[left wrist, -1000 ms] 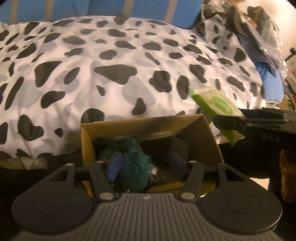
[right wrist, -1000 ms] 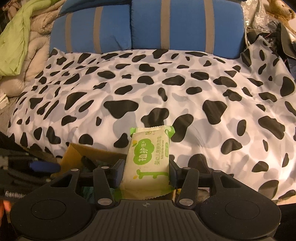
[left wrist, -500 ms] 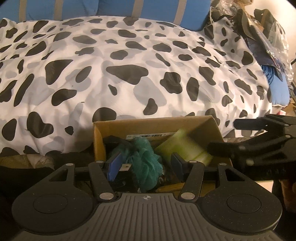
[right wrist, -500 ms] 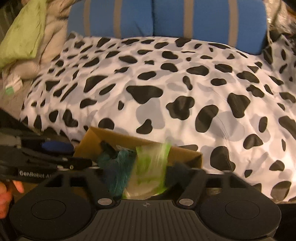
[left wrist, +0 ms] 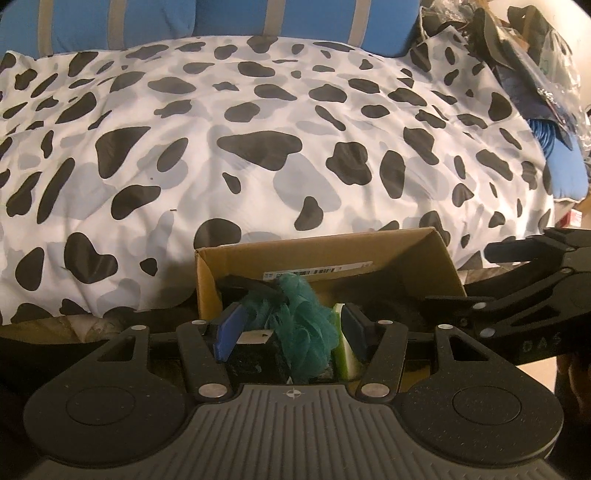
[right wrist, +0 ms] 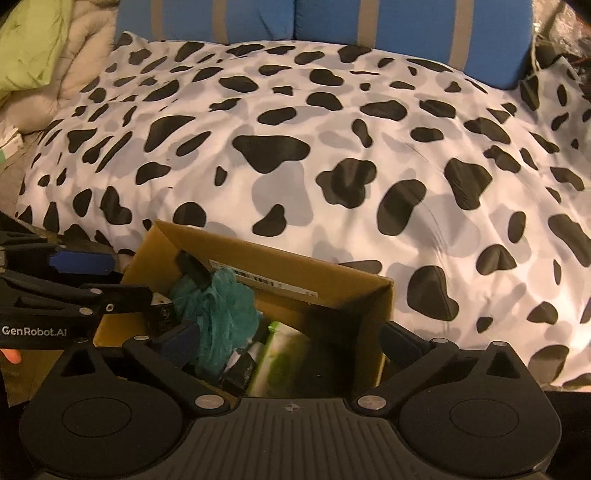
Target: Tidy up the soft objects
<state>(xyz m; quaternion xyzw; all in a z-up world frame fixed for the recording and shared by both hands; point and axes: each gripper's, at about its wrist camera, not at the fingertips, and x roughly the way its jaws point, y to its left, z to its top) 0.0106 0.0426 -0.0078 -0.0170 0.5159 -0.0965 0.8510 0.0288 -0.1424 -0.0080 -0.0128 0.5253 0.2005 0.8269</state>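
While the pale green soap packet (right wrist: pixel 284 354) lies in the brown cardboard box (right wrist: pixel 314 295) at lower centre, the right gripper (right wrist: pixel 291 339) gapes wide and empty, the left gripper (left wrist: pixel 291 332) half-spread and empty.

One cardboard box (right wrist: pixel 369 295), one teal bath pouf (right wrist: pixel 225 314), one green soap pack (right wrist: pixel 280 354), two blue pillows (right wrist: pixel 406 26).

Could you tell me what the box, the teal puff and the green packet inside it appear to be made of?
The box looks like matte brown corrugated cardboard, with creased flaps and a printed label. The teal puff seems to be gathered nylon mesh, ruffled and slightly translucent. The green packet appears wrapped in glossy plastic film, though blur leaves that uncertain.
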